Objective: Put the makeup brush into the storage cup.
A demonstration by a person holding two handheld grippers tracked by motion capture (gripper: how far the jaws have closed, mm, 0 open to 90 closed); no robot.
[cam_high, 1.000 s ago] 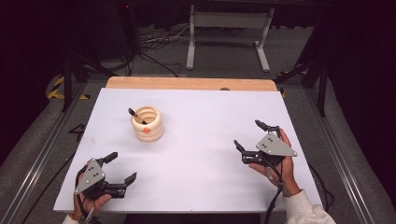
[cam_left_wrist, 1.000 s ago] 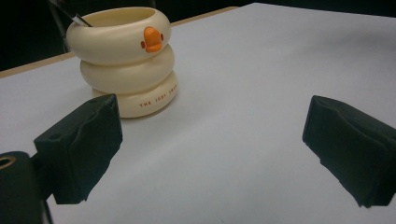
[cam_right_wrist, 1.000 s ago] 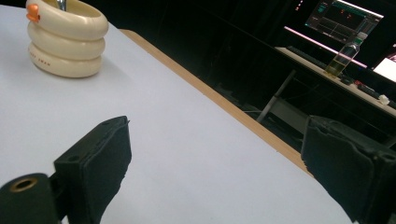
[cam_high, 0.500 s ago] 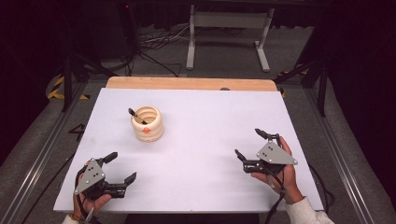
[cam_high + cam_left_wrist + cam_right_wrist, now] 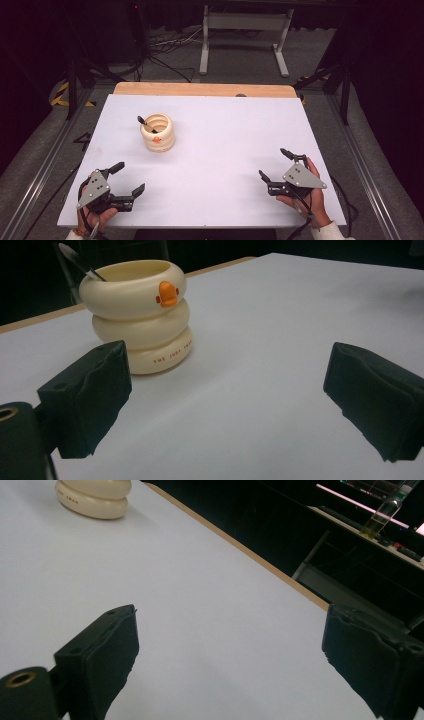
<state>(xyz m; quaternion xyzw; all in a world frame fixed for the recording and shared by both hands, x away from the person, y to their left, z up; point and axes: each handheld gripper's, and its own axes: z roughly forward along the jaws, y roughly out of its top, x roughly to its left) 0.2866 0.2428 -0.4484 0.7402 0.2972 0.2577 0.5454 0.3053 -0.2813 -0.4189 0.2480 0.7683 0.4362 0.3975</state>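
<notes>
A cream ringed cup (image 5: pixel 157 132) with an orange duck bill on its side stands upright on the left half of the white worktop (image 5: pixel 225 145), towards the far edge, with a dark-tipped stick (image 5: pixel 146 124) leaning inside it. The left hand-held gripper (image 5: pixel 125 179) rests at the near left corner, jaws wide apart and empty, aimed towards the cup. The right hand-held gripper (image 5: pixel 275 165) sits near the near right corner, equally wide open, gripping nothing. A bare wooden strip (image 5: pixel 205 89) runs along the worktop's far edge. Beyond lie grey floor, tangled cables (image 5: pixel 165 47) and a metal stand (image 5: pixel 244 35) in a dark room.
</notes>
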